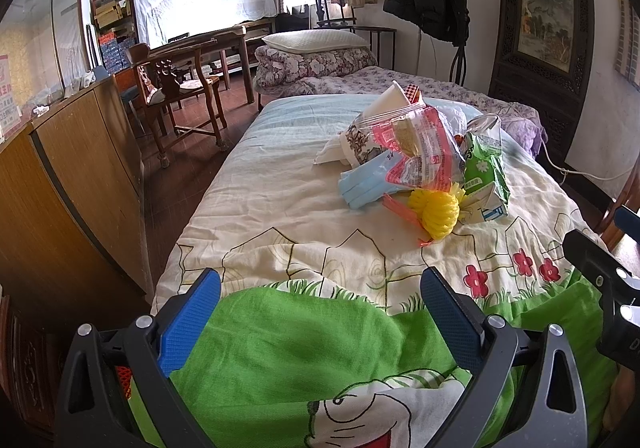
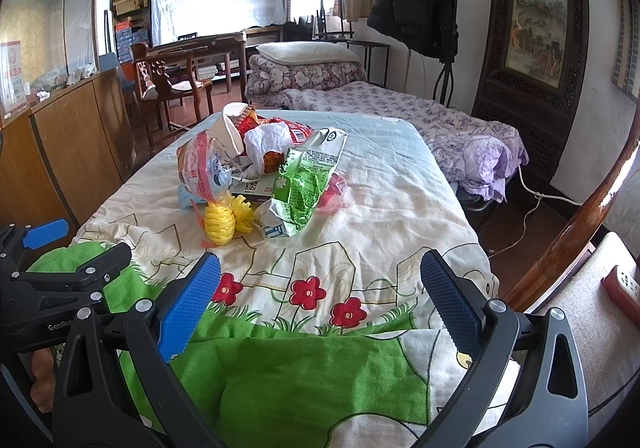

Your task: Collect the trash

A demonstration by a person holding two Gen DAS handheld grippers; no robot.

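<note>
The trash sits in one heap (image 2: 260, 164) on the quilt (image 2: 400, 188), near the middle of the bed. Around the heap's near edge: a yellow net (image 2: 220, 222) at the front, touching a green-and-white carton (image 2: 300, 188) just to its right; a clear red-printed bag (image 2: 202, 168) to the left; a blue mask (image 1: 360, 184) under that bag; a paper cup (image 2: 230, 130) and a white crumpled bag (image 2: 260, 142) at the back.

Both grippers hang low over the quilt's green end, well short of the heap. The left gripper (image 1: 320, 308) has its jaws spread wide with nothing between them, and the right gripper (image 2: 320, 296) is the same: wide apart, empty. No bin or sack for the trash shows in either view.

The step in hand looks like the first reach. To do it well, start at the heap's near edge, not its middle. The net is light and springy, so pinch it across its body and close firmly. The carton is crushed and should take a grip on its folded top. The clear bag appears to hold other scraps; grasp it by the gathered mouth so nothing spills. Come down at a slant so the fingertips do not catch the soft quilt and drag it with the piece. Let each gripper take the side of the heap nearest to it, so the two do not cross.
</note>
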